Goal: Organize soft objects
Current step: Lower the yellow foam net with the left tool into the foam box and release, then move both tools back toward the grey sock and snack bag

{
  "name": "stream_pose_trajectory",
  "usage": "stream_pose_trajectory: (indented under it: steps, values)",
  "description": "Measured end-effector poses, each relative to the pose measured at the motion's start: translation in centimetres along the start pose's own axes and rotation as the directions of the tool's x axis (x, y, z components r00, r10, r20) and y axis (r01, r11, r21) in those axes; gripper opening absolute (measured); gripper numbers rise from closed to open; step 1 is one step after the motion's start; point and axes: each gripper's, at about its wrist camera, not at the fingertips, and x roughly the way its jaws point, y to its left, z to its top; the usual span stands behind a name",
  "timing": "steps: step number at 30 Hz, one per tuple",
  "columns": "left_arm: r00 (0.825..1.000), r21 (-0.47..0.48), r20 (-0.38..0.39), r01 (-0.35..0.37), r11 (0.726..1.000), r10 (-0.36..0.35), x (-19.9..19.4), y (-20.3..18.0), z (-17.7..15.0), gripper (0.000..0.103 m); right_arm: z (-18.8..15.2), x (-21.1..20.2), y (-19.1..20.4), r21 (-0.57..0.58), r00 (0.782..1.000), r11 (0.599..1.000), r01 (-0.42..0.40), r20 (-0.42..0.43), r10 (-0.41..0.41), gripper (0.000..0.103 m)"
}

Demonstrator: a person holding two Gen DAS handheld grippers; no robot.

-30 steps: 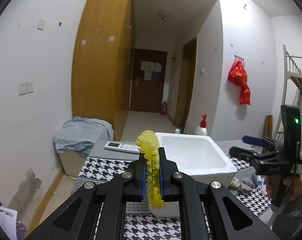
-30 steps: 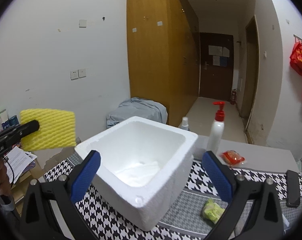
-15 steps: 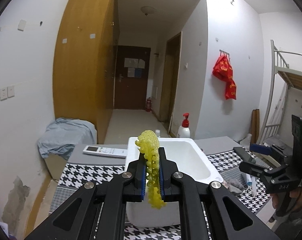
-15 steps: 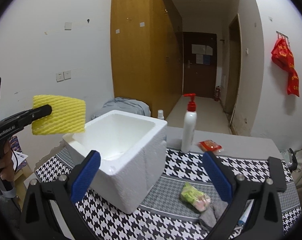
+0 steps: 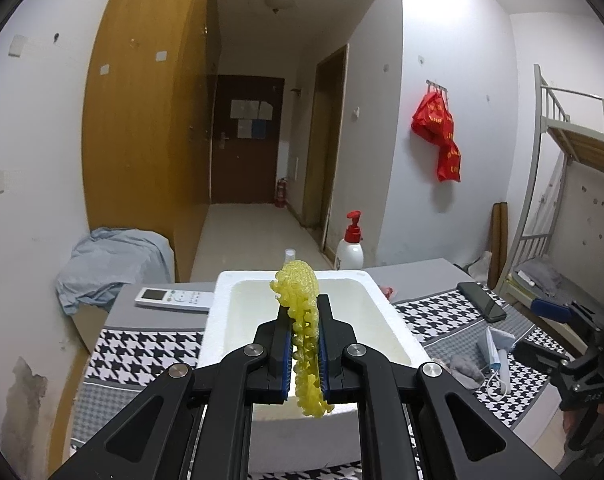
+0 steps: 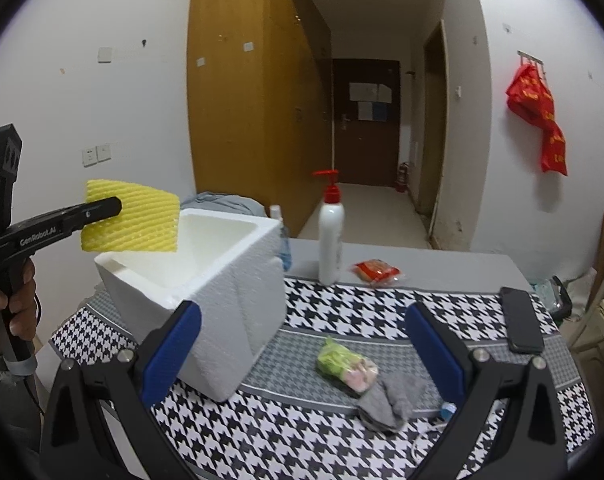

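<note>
The left hand-held gripper (image 5: 305, 344) clamps a yellow foam fruit net (image 5: 302, 320) above the open white foam box (image 6: 238, 280) on the desk (image 6: 381, 312); the right hand-held gripper (image 6: 302, 344) gapes empty over a grey sock (image 6: 385, 400).

White lettering "GenRobot.AI" on side of left gripper (image 6: 102, 209) arm, right wrist view; small pale marking, maybe "DAS", on body of right gripper (image 5: 551, 330), left wrist view, too small to be sure; yellow characters on red bags (image 6: 539, 120) hung on wall, illegible; paper notices (image 6: 369, 100) on far brown door, no text readable; remote control (image 5: 174, 299) display and buttons, nothing legible
</note>
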Motion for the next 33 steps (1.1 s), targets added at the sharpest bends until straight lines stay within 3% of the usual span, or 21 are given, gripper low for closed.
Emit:
stream_pose_trajectory:
  steps: [12, 14, 18, 20, 22, 27, 33]
  values:
    - [0.999, 0.011, -0.044, -0.004, 1.0, 0.005, 3.1, -0.9, 0.5, 0.011, -1.0, -1.2, -2.1, 0.031, 0.998, 0.998, 0.057, -0.008, -0.057, 0.103]
    - [0.998, 0.016, -0.048, -0.028, 0.999, 0.028, 3.6, -1.0, 0.5, 0.015, -1.2, -1.4, -2.4, 0.038, 0.998, 0.997, 0.065, -0.01, -0.065, 0.103]
    - [0.998, -0.003, -0.038, -0.054, 0.999, 0.054, 3.9, -0.9, 0.5, 0.07, -1.4, -1.6, -3.1, 0.049, 0.997, 0.996, 0.076, -0.013, -0.075, 0.103]
    - [0.998, -0.012, -0.013, -0.063, 0.998, 0.063, 3.5, -0.8, 0.4, 0.078, -1.5, -1.6, -3.4, 0.054, 0.996, 0.995, 0.083, -0.016, -0.083, 0.103]
    - [0.997, -0.005, 0.005, -0.071, 0.997, 0.071, 3.1, -0.9, 0.4, 0.094, -1.6, -1.9, -3.6, 0.058, 0.996, 0.994, 0.089, -0.012, -0.088, 0.103]
    - [0.998, -0.013, 0.041, -0.053, 0.999, 0.053, 1.9, -1.6, 0.3, 0.101, -1.6, -2.5, -4.1, 0.061, 0.995, 0.993, 0.098, -0.004, -0.098, 0.103]
    - [0.995, -0.006, 0.093, -0.032, 0.999, 0.033, -0.4, -2.8, 0.0, 0.102, -1.9, -3.2, -4.5, 0.067, 0.994, 0.991, 0.112, 0.002, -0.112, 0.103]
